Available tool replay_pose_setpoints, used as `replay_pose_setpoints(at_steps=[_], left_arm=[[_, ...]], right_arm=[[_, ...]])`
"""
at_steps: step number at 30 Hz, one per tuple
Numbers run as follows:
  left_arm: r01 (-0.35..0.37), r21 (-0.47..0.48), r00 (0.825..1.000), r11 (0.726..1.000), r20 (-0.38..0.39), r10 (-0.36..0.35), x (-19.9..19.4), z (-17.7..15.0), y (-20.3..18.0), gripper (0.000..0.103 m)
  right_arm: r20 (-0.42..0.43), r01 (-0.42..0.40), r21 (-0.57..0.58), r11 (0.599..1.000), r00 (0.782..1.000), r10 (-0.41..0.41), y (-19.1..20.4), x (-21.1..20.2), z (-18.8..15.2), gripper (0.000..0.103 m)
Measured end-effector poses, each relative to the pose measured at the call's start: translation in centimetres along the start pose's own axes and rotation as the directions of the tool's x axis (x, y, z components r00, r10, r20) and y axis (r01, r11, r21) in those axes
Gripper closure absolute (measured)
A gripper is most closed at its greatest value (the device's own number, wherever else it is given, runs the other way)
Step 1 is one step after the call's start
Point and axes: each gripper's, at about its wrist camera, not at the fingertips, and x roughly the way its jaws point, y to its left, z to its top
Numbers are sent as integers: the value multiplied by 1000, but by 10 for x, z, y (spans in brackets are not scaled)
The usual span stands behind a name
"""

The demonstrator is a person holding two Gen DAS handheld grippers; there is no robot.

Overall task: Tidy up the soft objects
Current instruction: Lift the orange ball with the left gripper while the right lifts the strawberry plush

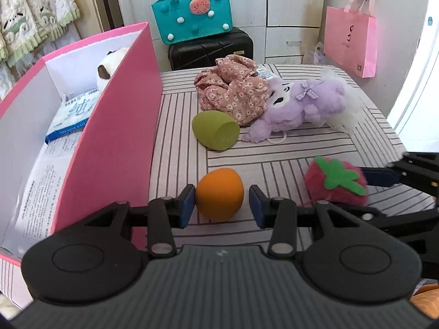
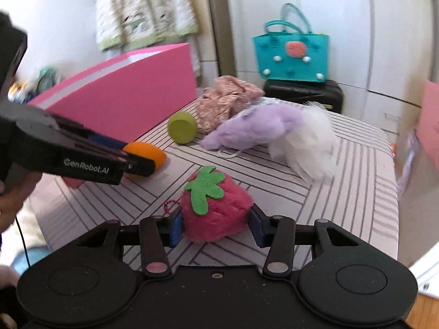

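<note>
The left gripper (image 1: 222, 205) has its jaws set around an orange foam ball (image 1: 219, 194): the left pad touches the ball's side, while a slim gap shows between the ball and the right pad, so the jaws stand apart and are not clamped. The right gripper (image 2: 216, 226) has its jaws pressed into both sides of a pink plush strawberry (image 2: 216, 213) with a green felt leaf on top; the plush rests on the striped counter (image 2: 343, 192).

Just left of the left jaws rises the wall of a pink box (image 1: 123, 126), which holds printed paper, a blue-and-white packet (image 1: 74, 115) and a white plush toy (image 1: 109, 67). Ahead of the left jaws lies a green foam egg (image 1: 215, 130), and beyond it a crumpled pink floral cloth (image 1: 233, 90) touches a purple plush toy (image 1: 304, 104) with white frilly fabric. Right of the left jaws sits the strawberry in the right gripper's hold.

Beyond the counter, a teal bag (image 1: 192, 13) stands on a black suitcase (image 1: 211, 50), and a pink paper bag (image 1: 349, 41) hangs to the right.
</note>
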Motion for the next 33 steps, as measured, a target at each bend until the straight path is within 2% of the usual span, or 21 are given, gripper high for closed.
replay_pose_setpoints(at_steps=[3, 6, 11, 16, 22, 29, 33], left_arm=[[3, -2, 1000, 1000, 10, -3, -1, -1, 2, 68], [31, -29, 1000, 999, 3, -30, -3, -2, 4, 68], [94, -65, 995, 993, -29, -96, -10, -6, 10, 68], [184, -98, 980, 978, -62, -191, -19, -11, 15, 68], [287, -118, 948, 951, -107, -299, -31, -16, 22, 68], [350, -75, 924, 934, -136, -358, -49, -18, 32, 68], [380, -49, 911, 924, -156, -382, -61, -17, 41, 68]], right_arm=[[11, 16, 75, 997, 1000, -17, 0, -2, -5, 50], [-39, 51, 178, 983, 998, -45, 1, -8, -2, 50], [2, 15, 272, 962, 1000, -16, 4, -28, 4, 50], [-12, 51, 282, 958, 999, -50, 11, -31, 1, 50], [0, 13, 319, 948, 1000, -13, 18, -43, -5, 50], [-25, 15, 278, 961, 1000, -8, 26, -55, -1, 50], [-33, -41, 257, 966, 998, 51, 32, -64, 7, 50]])
